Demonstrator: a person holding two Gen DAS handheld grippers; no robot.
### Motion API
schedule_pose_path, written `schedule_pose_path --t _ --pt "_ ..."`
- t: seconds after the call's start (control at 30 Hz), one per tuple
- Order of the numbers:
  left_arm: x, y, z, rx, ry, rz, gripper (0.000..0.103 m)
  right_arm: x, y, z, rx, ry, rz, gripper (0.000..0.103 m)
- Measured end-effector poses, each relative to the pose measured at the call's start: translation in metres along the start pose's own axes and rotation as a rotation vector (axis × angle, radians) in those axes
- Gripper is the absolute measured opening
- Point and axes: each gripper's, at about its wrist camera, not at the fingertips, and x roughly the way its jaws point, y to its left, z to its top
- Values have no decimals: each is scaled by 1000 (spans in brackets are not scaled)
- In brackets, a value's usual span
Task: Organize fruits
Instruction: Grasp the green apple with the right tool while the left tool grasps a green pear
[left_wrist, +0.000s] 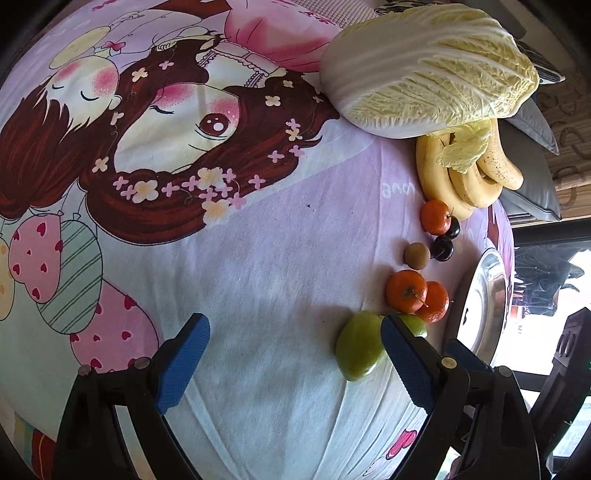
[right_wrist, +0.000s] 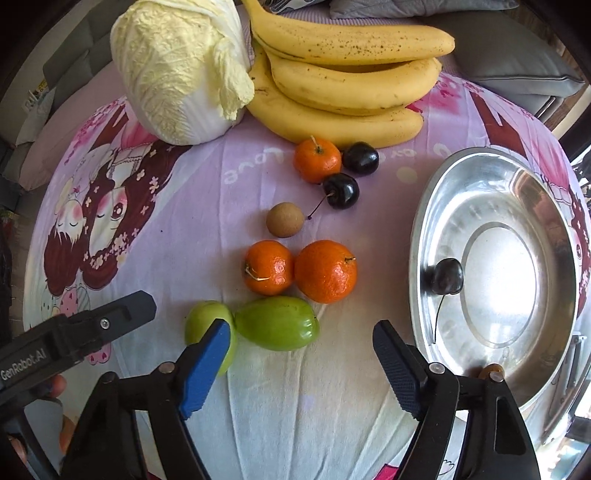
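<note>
The sorting is only just beginning, by my judgement: one cherry is lying in the metal plate at its 9 o'clock side, and everything else is waiting on the printed cloth.

Outside the plate, two cherries are sitting at 12 o'clock of the row, beside one of three tangerines. One small brown fruit is lying below them. Two green fruits are touching each other nearest the tools. Three bananas and one cabbage are resting farthest away.

The right tool is hanging wide open and empty just over the green fruits. The left tool is likewise gaping open, holding nothing, with one green fruit at its 2 o'clock.
</note>
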Motion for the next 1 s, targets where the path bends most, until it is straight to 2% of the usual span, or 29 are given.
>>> schedule_pose_path --t 0.43,0.6,0.83,0.9,1.0 --pt "3 -1 1 4 13 19 93 29 15 8 -21 35 1 61" --pt "7 -7 0 13 22 16 93 30 16 6 -27 33 -5 61" --pt "22 -31 -5 74 51 -2 93 24 -7 -5 13 34 -5 61" --pt "28 -40 -7 98 63 -4 90 22 -12 -10 17 34 -5 61" --pt "39 -53 -9 134 90 -4 79 20 -17 -17 26 33 3 61"
